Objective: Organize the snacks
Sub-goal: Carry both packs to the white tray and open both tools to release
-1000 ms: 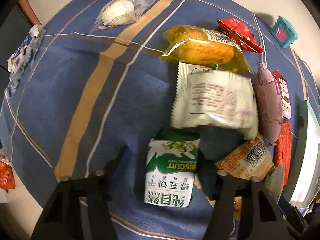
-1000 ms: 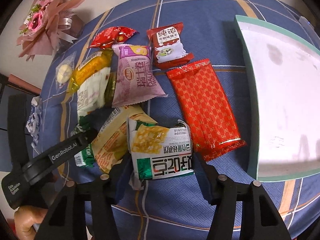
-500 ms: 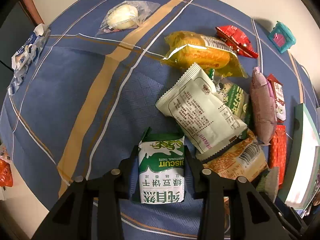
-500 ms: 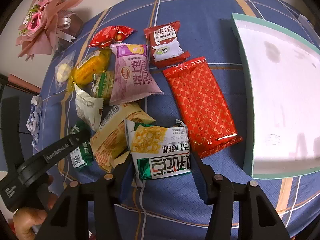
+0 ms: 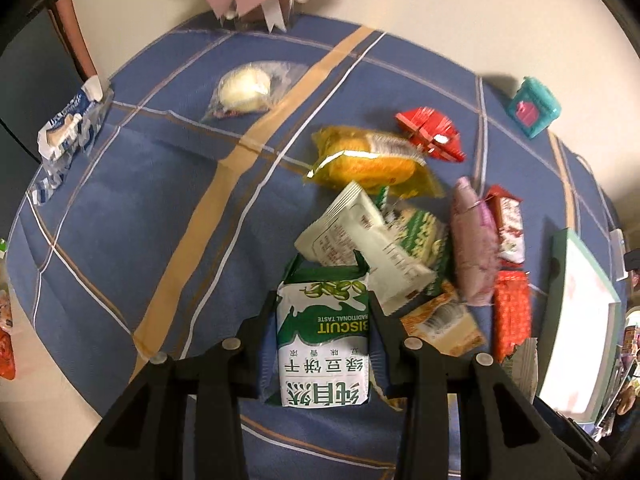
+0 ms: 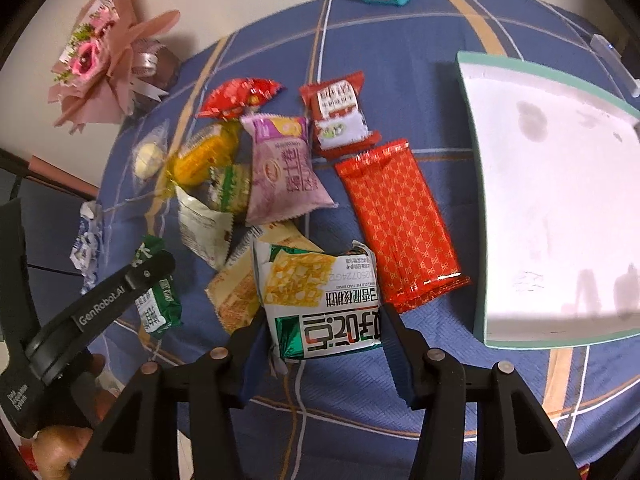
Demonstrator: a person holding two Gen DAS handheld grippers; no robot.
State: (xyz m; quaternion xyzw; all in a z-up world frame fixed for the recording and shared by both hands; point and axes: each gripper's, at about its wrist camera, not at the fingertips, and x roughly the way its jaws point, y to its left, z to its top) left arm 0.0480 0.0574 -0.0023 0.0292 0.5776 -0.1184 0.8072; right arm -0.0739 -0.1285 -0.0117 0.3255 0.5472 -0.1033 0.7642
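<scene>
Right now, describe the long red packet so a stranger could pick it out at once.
Find the white tray with the teal rim on the blue checked tablecloth. Just left of it lies the long red packet, apart from the tray. It alone is flat, long and covered in a gold lattice.

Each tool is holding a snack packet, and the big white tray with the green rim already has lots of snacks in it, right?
Not quite. The left tool does hold the green biscuit packet and the right tool the walnut cake packet, but the right wrist view shows the tray holding no snacks; the others lie on the blue cloth.
</scene>
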